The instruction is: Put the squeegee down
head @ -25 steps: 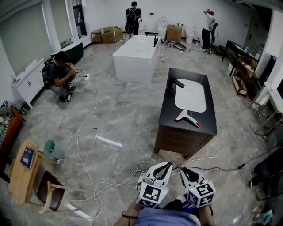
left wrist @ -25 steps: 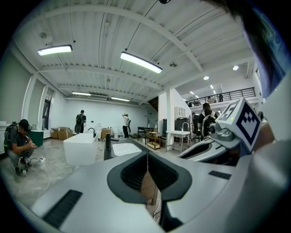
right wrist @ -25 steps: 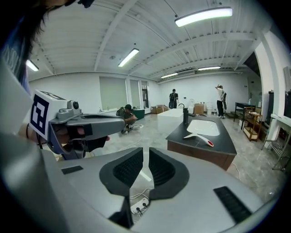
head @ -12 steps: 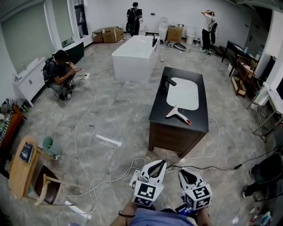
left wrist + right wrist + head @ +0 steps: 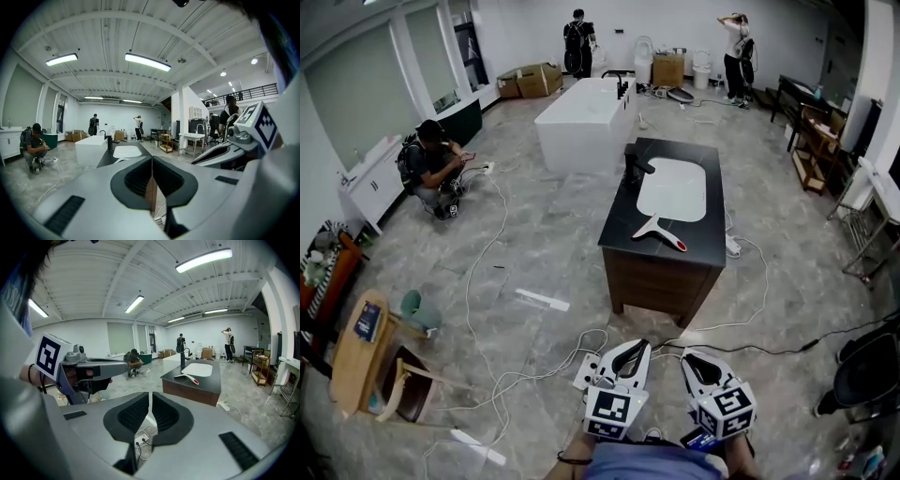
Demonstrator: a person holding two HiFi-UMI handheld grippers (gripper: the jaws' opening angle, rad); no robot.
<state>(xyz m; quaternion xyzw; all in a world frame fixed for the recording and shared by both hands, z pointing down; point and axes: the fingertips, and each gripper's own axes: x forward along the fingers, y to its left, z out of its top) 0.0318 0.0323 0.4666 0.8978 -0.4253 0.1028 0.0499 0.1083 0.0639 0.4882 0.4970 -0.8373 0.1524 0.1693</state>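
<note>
- Counter (image 5: 705, 234): well ahead of both hand-held grippers, out of your reach.
- Basin (image 5: 673, 187): set in counter top, on its far half from you.
- Left hand-held gripper (image 5: 639, 347): jaws together, nothing between.
- Right hand-held gripper (image 5: 690, 357): jaws together, nothing between.
- Squeegee (image 5: 659, 231): flat on counter, at basin's near edge, well apart from both hand-held grippers.
- Judgement: put-down complete; no step left.
</note>
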